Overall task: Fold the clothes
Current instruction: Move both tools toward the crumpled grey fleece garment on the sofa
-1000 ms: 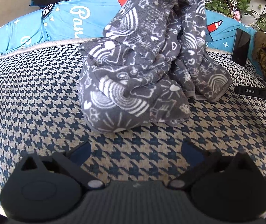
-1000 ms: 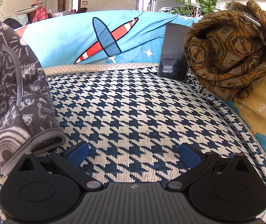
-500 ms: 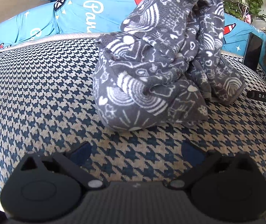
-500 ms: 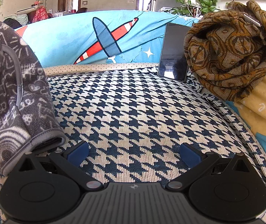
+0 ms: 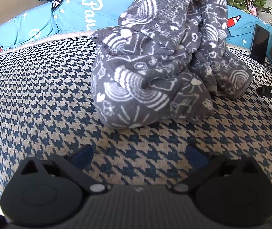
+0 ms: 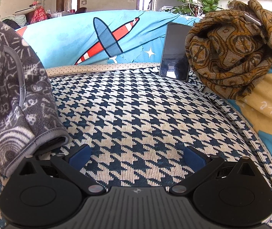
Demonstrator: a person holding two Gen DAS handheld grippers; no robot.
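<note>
Blue-padded, our left gripper point(image 5: 138, 157) and right gripper point(image 6: 137, 155) both gape wide, holding nothing, low over the houndstooth cushion point(image 5: 40, 87). We see the grey fleece garment point(image 5: 160, 61) heaped mid-cushion, a phone point(image 6: 176, 51) propped at its back edge.

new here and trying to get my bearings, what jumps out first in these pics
The grey fleece garment with white doodles, heaped in a tall crumpled pile on the houndstooth cushion, ahead of the open left tongs. In the right view, a bundled brown patterned cloth sits at the far right, a dark phone propped upright beside it.
</note>
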